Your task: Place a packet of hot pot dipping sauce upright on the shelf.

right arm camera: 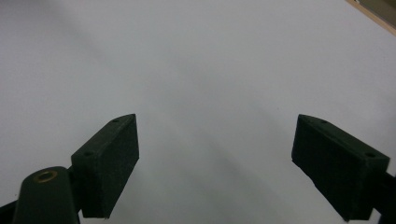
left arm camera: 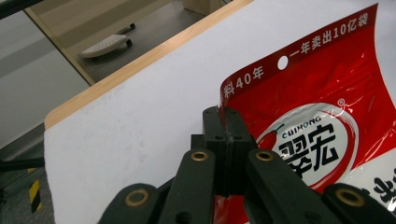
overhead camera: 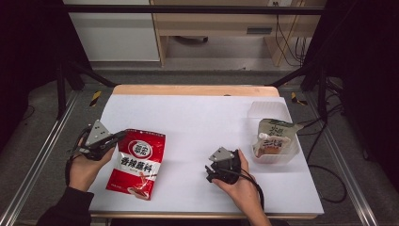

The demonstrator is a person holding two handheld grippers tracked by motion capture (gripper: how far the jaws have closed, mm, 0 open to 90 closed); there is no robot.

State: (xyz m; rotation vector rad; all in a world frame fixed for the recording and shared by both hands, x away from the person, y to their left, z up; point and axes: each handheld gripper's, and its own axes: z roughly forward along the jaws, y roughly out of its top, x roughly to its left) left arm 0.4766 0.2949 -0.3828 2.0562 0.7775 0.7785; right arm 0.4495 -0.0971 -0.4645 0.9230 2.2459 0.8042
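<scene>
On the left side of the white table (overhead camera: pixel 202 117), the left gripper (overhead camera: pixel 121 135) has its jaws pressed together on the top corner of a red packet (overhead camera: pixel 137 162), pinching the edge just beside the white band of printing. In the left gripper view the packet (left arm camera: pixel 327 107) curves up from the pinched corner, its round logo and punched hanging hole plain to see (the lower end lies on the table in the high view, near the front edge). The left hand (overhead camera: pixel 84 169) wraps the gripper from below, a dark sleeve behind it.

Well to the right, the right gripper (overhead camera: pixel 211 172) rests low over bare table in the right hand (overhead camera: pixel 242 181), its cable trailing back along the wrist. Its jaws stand spread wide in the right gripper view (right arm camera: pixel 215 163), with nothing between the pads but white surface.

Further right sits a clear plastic tub (overhead camera: pixel 268 109) holding a pale pouch (overhead camera: pixel 273 136) with a spout, leaning against the tub's near wall. The tub is well apart from the red packet.
</scene>
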